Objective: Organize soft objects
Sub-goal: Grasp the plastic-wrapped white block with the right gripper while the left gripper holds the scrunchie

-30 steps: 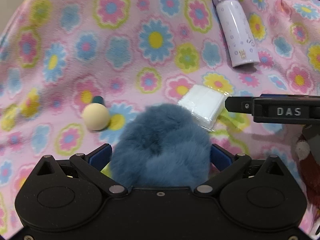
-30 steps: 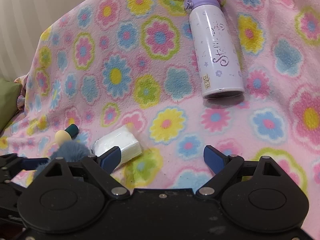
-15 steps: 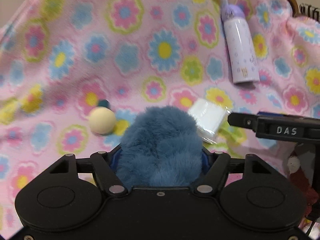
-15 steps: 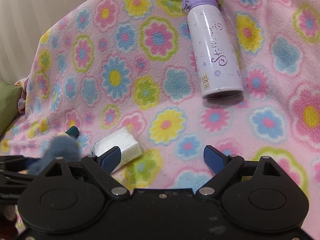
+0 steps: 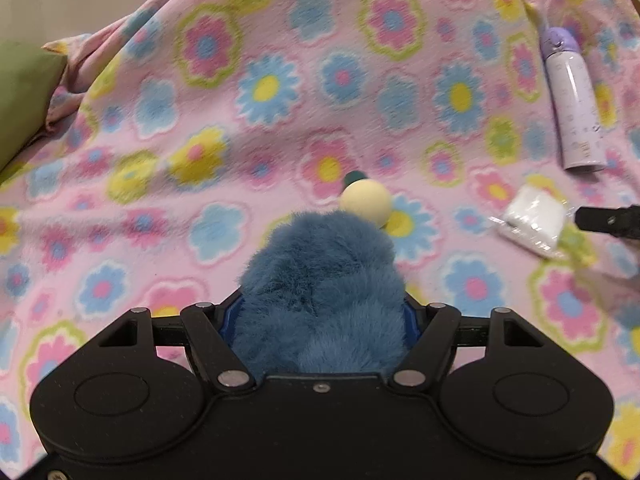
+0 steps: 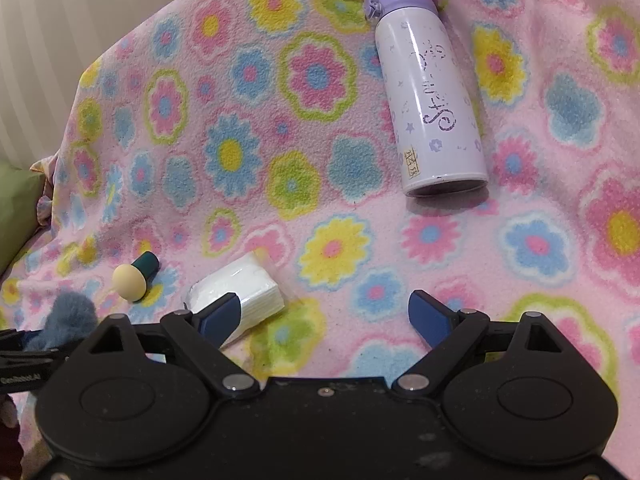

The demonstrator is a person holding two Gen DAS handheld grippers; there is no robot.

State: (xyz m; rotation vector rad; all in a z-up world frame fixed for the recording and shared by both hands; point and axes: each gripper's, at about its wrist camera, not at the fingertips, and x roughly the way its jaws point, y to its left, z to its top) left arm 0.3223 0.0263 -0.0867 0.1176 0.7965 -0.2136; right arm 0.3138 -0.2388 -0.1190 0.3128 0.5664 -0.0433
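Observation:
A blue fluffy ball (image 5: 320,280) fills my left gripper (image 5: 320,314), whose jaws are shut on it and squeeze its sides. It is held above the flowered pink blanket (image 5: 200,160). In the right wrist view the same fluff (image 6: 70,316) shows at the left edge. A cream makeup sponge with a dark green base (image 5: 365,202) lies just beyond it. A white tissue pack (image 6: 248,280) lies by the left finger of my right gripper (image 6: 324,308), which is open and holds nothing. One finger of the right gripper (image 5: 608,222) reaches in beside the tissue pack (image 5: 534,218).
A lilac-capped white bottle (image 6: 432,92) lies on its side at the back right of the blanket (image 6: 320,208). A green cushion (image 5: 24,92) sits past the blanket's left edge, and a pale wall rises behind.
My left gripper's jaws closed on the blue fluffy ball, then carried it leftward over the blanket. The right gripper stayed where it was.

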